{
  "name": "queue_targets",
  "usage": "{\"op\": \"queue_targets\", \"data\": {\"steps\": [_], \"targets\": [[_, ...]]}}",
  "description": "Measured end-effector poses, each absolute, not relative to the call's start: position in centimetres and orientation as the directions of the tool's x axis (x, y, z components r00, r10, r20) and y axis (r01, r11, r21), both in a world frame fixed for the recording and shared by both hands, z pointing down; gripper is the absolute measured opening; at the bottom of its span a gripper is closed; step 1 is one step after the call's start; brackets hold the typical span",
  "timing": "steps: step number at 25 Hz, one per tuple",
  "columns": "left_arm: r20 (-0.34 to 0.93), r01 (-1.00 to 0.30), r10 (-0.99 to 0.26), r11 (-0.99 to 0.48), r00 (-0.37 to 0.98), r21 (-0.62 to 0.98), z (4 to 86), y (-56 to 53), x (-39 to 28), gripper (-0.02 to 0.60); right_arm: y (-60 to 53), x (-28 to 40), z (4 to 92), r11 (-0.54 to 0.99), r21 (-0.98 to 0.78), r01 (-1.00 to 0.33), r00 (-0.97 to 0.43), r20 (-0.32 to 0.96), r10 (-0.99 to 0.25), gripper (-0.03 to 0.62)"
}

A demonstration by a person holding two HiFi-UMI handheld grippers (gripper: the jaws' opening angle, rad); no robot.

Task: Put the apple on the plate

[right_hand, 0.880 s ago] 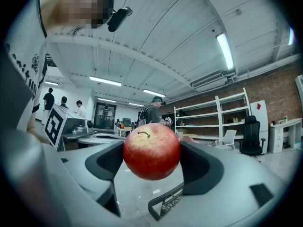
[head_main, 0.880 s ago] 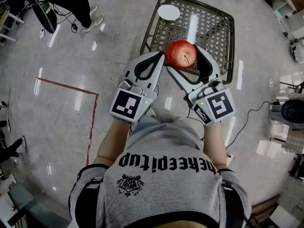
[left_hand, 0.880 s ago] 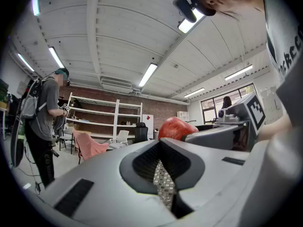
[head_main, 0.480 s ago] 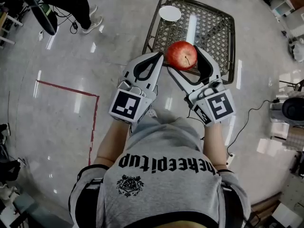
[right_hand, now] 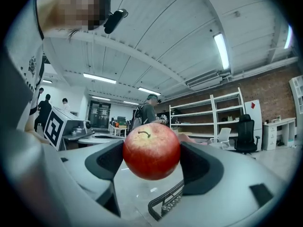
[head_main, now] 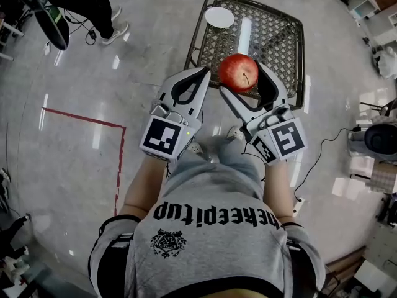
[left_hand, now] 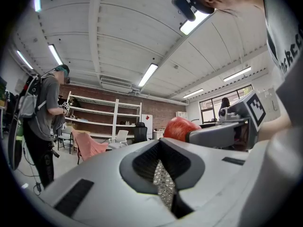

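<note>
A red apple (head_main: 239, 71) with a short stem sits between the jaws of my right gripper (head_main: 242, 79), which is shut on it above the floor. The right gripper view shows the same apple (right_hand: 151, 150) pressed by both pads, held level. My left gripper (head_main: 203, 74) hangs just left of the apple, shut with nothing in it; its tips meet in the left gripper view (left_hand: 161, 145), with the apple (left_hand: 177, 126) beyond them to the right. A small white plate (head_main: 219, 17) lies at the far left corner of a wire mesh table (head_main: 279, 36), ahead of both grippers.
The mesh table has a dark raised rim. Red tape (head_main: 93, 120) marks the glossy floor at the left. A person's legs (head_main: 99, 11) stand at the top left. Cables and dark equipment (head_main: 378, 141) sit at the right. Shelves and chairs line the far wall.
Both grippers and the apple keep their places; only the head view has shifted slightly.
</note>
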State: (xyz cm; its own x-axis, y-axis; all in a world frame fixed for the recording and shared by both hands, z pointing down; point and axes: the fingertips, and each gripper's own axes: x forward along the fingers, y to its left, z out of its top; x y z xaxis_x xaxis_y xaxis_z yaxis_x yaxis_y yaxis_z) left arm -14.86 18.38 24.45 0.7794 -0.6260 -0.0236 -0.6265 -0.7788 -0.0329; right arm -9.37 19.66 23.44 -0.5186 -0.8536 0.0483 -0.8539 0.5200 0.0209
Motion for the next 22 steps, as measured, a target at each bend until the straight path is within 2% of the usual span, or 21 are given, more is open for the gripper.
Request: {"op": "queue_targets", "data": {"steps": [10,22], "targets": [[0.007,-0.652,-0.652,-0.758,0.758,-0.026,25.0,15.0,-12.8,0.034,15.8,-7.5,23.8,0.566,0.000,-0.824,-0.565,0.045,-0.824,0.376],[0.050,-0.719,-0.719,-0.695,0.693,-0.019,25.0,8.5,-6.5,0.034,9.0,-2.3,24.2,0.667,0.005,-0.745,-0.665,0.084,-0.743,0.371]]}}
